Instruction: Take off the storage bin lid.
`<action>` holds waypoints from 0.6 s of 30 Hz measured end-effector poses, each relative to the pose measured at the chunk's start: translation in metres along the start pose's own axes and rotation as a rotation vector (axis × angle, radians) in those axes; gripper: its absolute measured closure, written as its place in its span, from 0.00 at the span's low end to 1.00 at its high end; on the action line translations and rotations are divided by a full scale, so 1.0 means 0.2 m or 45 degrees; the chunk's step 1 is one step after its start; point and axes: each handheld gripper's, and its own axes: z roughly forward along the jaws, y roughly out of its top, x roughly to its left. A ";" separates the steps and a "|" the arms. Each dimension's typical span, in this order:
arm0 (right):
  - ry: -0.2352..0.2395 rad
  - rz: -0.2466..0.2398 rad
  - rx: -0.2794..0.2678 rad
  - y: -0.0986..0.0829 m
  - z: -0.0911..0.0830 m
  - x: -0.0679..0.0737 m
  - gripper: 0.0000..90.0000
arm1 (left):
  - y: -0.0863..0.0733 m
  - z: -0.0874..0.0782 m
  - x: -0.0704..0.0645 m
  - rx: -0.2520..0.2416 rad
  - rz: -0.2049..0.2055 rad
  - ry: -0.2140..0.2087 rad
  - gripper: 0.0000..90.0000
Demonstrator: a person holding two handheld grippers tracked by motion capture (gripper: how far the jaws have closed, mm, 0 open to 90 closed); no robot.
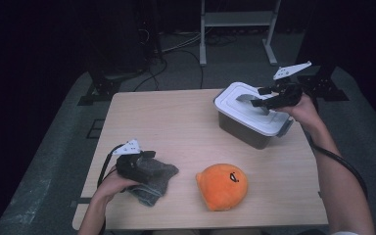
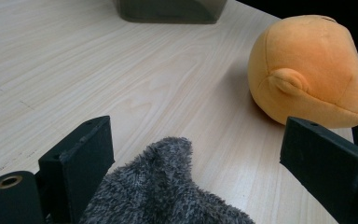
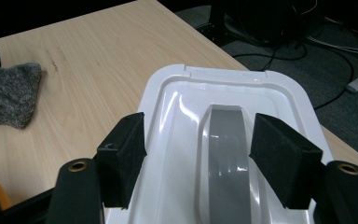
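We hold our left gripper (image 1: 144,159) released over the grey fuzzy cloth (image 1: 154,182) at the tabletop's (image 1: 176,127) near left, and our right gripper (image 1: 269,98) released above the white box lid's (image 1: 247,110) grey handle (image 3: 226,154).

Light wooden table (image 1: 176,132) carries three things: lidded box (image 1: 250,115) at two o'clock, orange plush (image 1: 222,186) at five o'clock, grey cloth (image 1: 155,180) at seven o'clock.
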 end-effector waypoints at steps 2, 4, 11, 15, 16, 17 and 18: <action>-0.001 -0.003 0.013 0.00 0.01 -0.01 0.38 | 0.00 0.00 0.00 -0.002 0.003 0.001 0.10; -0.005 -0.005 0.018 0.00 0.02 -0.01 0.38 | 0.00 0.00 0.00 -0.004 0.001 -0.001 0.10; -0.019 -0.010 0.039 -0.01 0.05 -0.03 0.40 | -0.01 0.01 0.01 0.006 -0.001 -0.004 0.10; -0.025 -0.001 0.044 -0.01 0.07 -0.04 0.41 | -0.01 0.00 0.00 0.004 0.003 -0.007 0.10; -0.025 -0.001 0.044 -0.01 0.07 -0.04 0.41 | -0.01 0.00 0.00 0.005 0.003 -0.007 0.10; -0.025 0.012 0.040 -0.02 0.07 -0.05 0.42 | -0.01 0.01 0.00 0.007 0.003 -0.010 0.10; -0.025 0.012 0.040 -0.02 0.07 -0.05 0.42 | -0.01 0.01 0.00 0.007 0.003 -0.010 0.10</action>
